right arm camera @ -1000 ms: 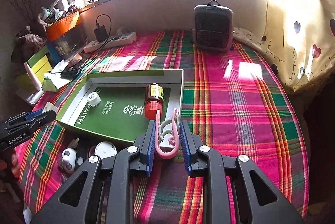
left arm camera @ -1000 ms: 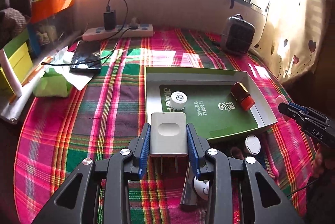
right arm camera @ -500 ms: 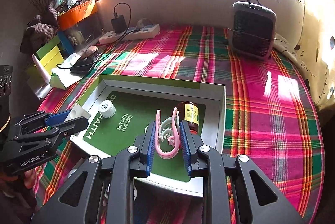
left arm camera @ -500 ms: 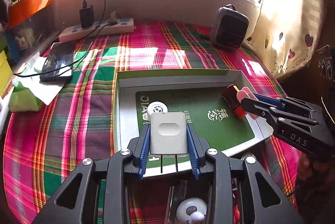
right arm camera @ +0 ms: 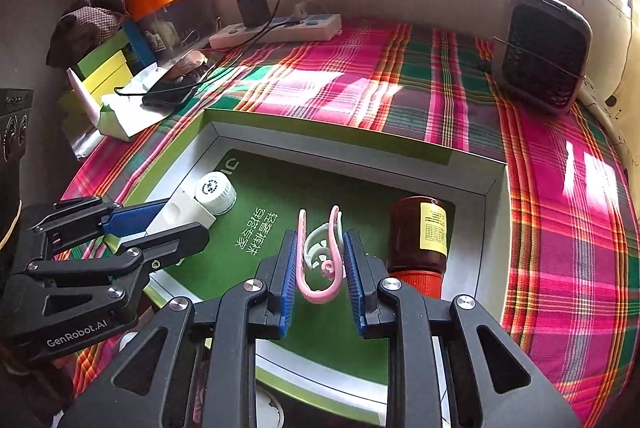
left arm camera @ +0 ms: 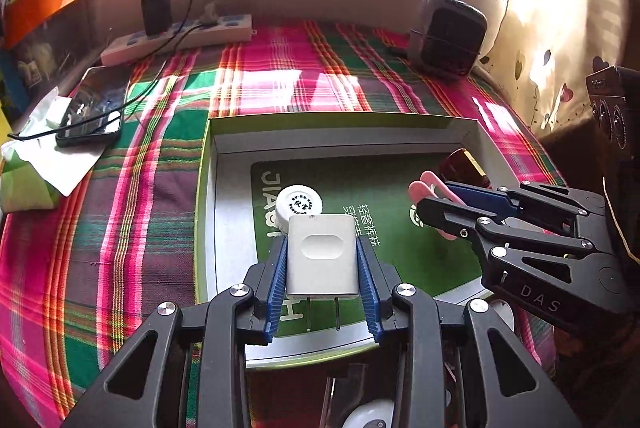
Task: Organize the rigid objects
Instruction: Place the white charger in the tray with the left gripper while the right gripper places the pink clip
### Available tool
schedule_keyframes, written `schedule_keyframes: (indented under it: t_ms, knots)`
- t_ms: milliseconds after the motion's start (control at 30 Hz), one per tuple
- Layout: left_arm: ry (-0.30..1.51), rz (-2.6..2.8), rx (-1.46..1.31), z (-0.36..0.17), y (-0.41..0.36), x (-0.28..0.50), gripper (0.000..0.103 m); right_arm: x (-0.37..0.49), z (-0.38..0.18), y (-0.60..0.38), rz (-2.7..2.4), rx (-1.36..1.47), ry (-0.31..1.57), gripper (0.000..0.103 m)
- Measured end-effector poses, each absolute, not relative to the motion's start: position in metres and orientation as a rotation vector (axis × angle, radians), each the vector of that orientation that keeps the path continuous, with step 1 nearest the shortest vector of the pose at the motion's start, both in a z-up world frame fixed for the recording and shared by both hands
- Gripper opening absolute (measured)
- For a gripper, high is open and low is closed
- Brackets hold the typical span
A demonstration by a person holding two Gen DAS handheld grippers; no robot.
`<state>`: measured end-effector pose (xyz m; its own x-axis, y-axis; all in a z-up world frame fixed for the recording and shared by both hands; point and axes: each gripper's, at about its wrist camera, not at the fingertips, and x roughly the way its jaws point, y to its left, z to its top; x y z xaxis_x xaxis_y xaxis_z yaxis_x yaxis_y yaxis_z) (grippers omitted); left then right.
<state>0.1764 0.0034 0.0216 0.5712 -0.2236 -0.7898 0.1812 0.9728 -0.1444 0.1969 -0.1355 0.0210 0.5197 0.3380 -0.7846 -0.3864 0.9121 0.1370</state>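
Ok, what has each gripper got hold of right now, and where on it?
Left gripper clamps the white plug adapter by its two side faces, prongs hanging free. Right gripper pinches the pink clip across its looped end.

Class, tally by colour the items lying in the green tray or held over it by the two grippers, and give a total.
White: 2, the charger plug and the round cap
Pink: 1, the clip
Brown: 1, the bottle
Total: 4

Both hand-held grippers [left arm camera: 322, 264] [right arm camera: 319, 264] clamped, angled down
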Motion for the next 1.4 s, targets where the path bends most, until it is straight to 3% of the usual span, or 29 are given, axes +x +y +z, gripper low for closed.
schedule_keyframes:
  t_ms: [1033, 1233, 1400]
  knots:
    - [0.952, -0.218, -0.006, 0.014, -0.001, 0.181, 0.032, 0.202, 0.012, -0.137, 0.422, -0.050, 0.937, 0.024]
    - [0.949, -0.220, -0.011, 0.015, -0.001, 0.179, 0.033, 0.201, 0.014, -0.142, 0.409, -0.027, 0.924, 0.035]
    - [0.949, -0.228, -0.033, 0.016, 0.000, 0.175, 0.035, 0.197, 0.018, -0.145, 0.401, -0.016, 0.909, 0.037]
